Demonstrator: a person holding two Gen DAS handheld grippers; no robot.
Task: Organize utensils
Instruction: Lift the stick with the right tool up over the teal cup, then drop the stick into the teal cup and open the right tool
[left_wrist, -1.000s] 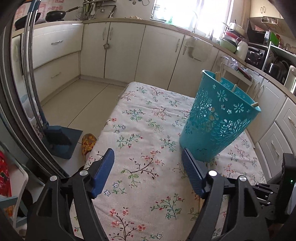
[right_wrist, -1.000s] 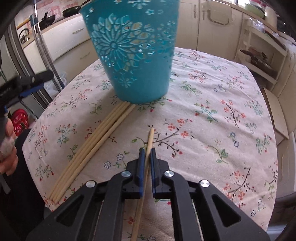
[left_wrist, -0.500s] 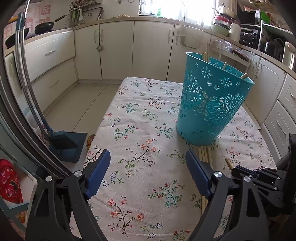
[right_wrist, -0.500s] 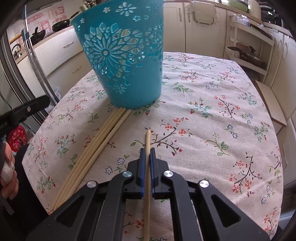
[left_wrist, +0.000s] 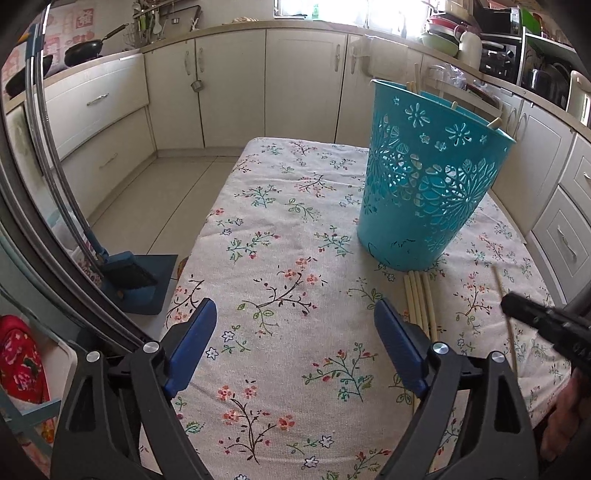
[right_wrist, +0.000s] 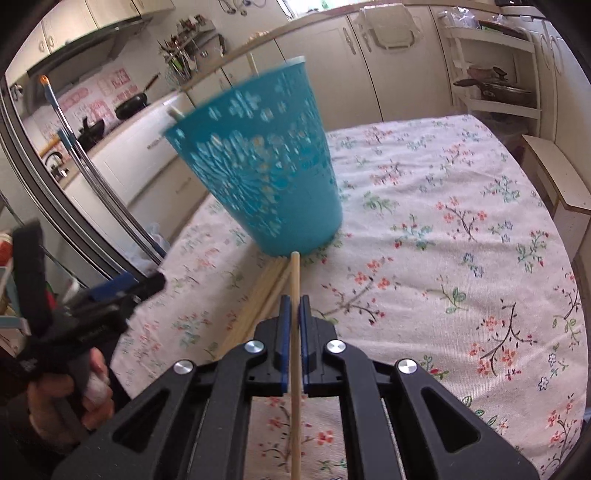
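Held chopstick (right_wrist: 294, 280): clamped between the right gripper (right_wrist: 294, 308) pads, tip toward the basket base.
Loose chopsticks (left_wrist: 419, 299): flat on the tablecloth (left_wrist: 280, 258), touching the teal basket (left_wrist: 424, 192).
Basket: upright, sticks inside.
Left gripper (left_wrist: 295, 325): jaws spread wide, empty.

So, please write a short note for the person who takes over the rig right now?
Right gripper: shut on one chopstick, lifted off the cloth, tip pointing toward the teal basket.
Left gripper: open, holding nothing, above the tablecloth.
Done: several chopsticks already stand in the teal basket.
Left: put the held chopstick into the basket, then the loose bundle lying on the cloth at the foot of the basket.
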